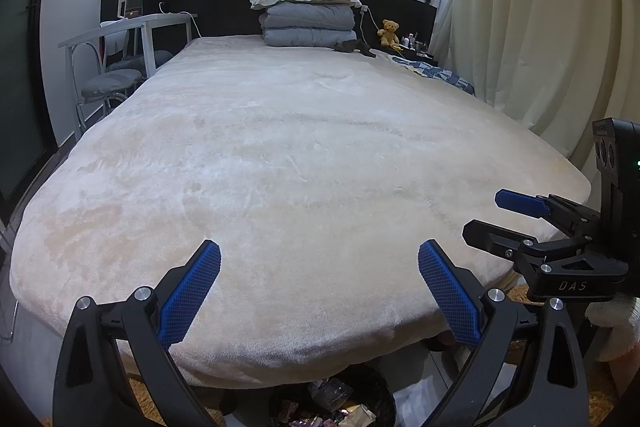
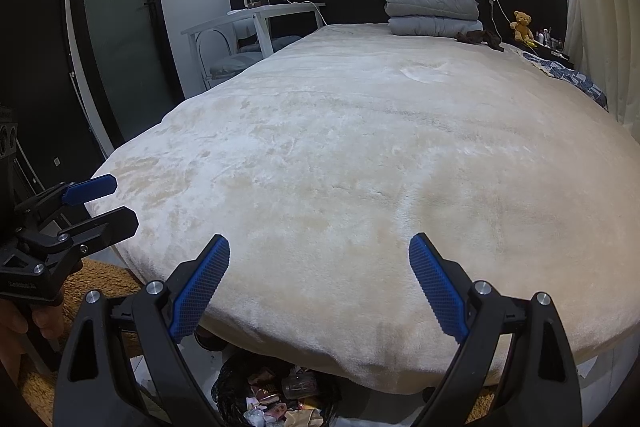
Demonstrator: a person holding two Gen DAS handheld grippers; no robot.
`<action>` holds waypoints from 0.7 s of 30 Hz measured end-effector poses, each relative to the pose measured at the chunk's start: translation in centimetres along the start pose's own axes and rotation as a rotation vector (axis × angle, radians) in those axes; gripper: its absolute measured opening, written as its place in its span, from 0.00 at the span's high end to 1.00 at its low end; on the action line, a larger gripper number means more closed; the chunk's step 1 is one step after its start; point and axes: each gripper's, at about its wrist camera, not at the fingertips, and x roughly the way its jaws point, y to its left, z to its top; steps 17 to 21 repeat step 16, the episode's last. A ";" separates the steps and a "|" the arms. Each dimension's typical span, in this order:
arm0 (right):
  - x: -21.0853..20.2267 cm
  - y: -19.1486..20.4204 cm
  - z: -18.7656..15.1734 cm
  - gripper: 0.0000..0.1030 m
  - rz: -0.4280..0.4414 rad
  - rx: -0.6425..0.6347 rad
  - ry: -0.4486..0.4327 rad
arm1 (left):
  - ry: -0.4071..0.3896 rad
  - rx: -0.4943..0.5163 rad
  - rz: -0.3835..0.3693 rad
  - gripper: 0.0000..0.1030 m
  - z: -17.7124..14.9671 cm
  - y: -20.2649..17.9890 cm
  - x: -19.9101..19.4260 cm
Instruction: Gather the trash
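Observation:
A black-lined trash bin [image 1: 332, 403] full of wrappers stands on the floor at the foot of the bed, below both grippers; it also shows in the right wrist view [image 2: 276, 395]. My left gripper [image 1: 319, 259] is open and empty above the bed's foot edge. My right gripper [image 2: 319, 251] is open and empty beside it. The right gripper shows at the right edge of the left wrist view [image 1: 486, 215], and the left gripper at the left edge of the right wrist view [image 2: 120, 203]. I see no loose trash on the cream blanket [image 1: 300, 167].
Folded grey quilts and a pillow [image 1: 306, 19] sit at the headboard, with dark clothing [image 1: 354, 47] and a teddy bear [image 1: 390, 31] to their right. A white desk with chairs [image 1: 120, 47] stands left of the bed. Curtains [image 1: 540, 27] hang on the right. A brown rug [image 2: 96, 283] lies on the floor.

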 end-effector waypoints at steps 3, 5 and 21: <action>0.0 0.0 0.0 0.12 -0.002 -0.001 0.000 | 0.000 0.003 0.001 0.06 0.0 0.0 0.0; 0.0 0.0 0.0 0.12 -0.002 -0.002 -0.001 | -0.001 0.002 0.001 0.06 0.0 0.0 0.0; 0.0 -0.3 0.0 0.12 -0.008 -0.002 -0.002 | 0.004 -0.013 0.008 0.06 0.1 0.2 0.1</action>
